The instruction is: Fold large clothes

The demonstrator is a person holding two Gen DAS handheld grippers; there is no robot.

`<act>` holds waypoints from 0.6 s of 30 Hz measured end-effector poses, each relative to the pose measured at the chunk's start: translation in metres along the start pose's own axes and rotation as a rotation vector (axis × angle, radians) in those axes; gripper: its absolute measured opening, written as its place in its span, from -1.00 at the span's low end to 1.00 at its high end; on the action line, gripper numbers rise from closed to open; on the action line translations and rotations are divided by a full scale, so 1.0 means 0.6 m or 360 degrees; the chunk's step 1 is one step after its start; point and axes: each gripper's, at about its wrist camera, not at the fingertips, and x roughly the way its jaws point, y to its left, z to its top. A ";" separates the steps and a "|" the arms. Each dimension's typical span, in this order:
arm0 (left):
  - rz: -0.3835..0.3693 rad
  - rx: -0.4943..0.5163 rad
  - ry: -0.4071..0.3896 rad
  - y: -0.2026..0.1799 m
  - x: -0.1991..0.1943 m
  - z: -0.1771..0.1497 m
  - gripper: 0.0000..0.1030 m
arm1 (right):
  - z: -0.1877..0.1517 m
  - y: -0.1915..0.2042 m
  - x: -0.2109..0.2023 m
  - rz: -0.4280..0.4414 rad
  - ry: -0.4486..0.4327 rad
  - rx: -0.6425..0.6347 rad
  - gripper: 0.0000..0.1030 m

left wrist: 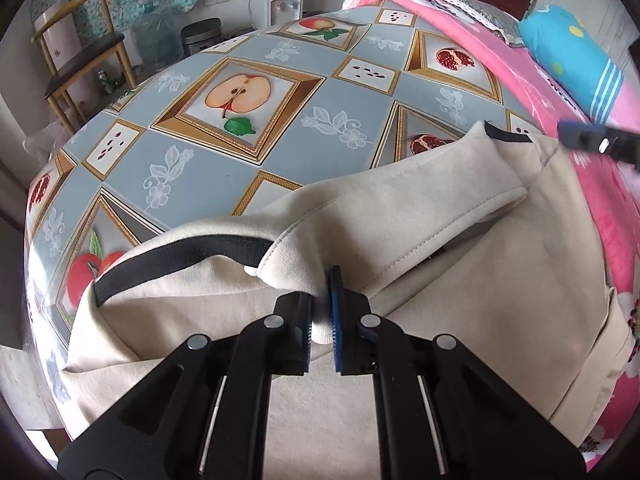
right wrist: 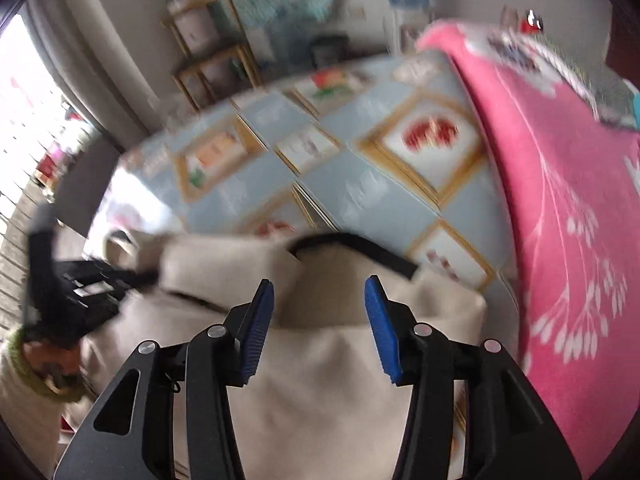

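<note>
My left claw (left wrist: 320,312) pinches the beige garment's (left wrist: 440,260) sleeve cuff (left wrist: 288,256) while my right claw (right wrist: 319,320) hangs released above it, so tugging could undo the fold ahead.

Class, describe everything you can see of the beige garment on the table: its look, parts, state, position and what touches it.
The beige garment looks like soft, thick knit, cream with black trim bands and visible stitching. It lies partly folded and rumpled at the near edge of the fruit-print tablecloth, its right side beside a pink blanket. The left gripper is shut on a fold of it. The right gripper is open above it, pads clear of the cloth.
</note>
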 end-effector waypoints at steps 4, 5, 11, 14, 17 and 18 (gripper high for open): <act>-0.0026 -0.0025 0.0004 0.004 0.000 0.001 -0.85 | 0.012 0.084 0.062 0.0242 0.0081 -0.0127 -0.47; -0.0038 -0.0035 0.0003 0.007 0.000 0.001 -0.85 | 0.013 0.093 0.080 0.0279 0.0107 -0.0124 -0.62; -0.0051 -0.0090 -0.0026 0.033 -0.002 -0.001 -0.65 | -0.009 0.103 0.180 0.0393 0.0334 -0.0123 -0.88; -0.0116 -0.0217 -0.0077 0.069 -0.011 0.000 -0.55 | -0.014 0.099 0.181 0.0360 0.0337 -0.0155 -0.95; -0.0084 -0.0325 -0.0234 0.097 -0.041 0.002 -0.51 | -0.019 0.112 0.178 0.0315 0.0308 -0.0216 -0.95; -0.0052 -0.0340 -0.0295 0.100 -0.055 0.003 -0.55 | -0.019 0.114 0.179 0.0308 0.0304 -0.0228 -0.95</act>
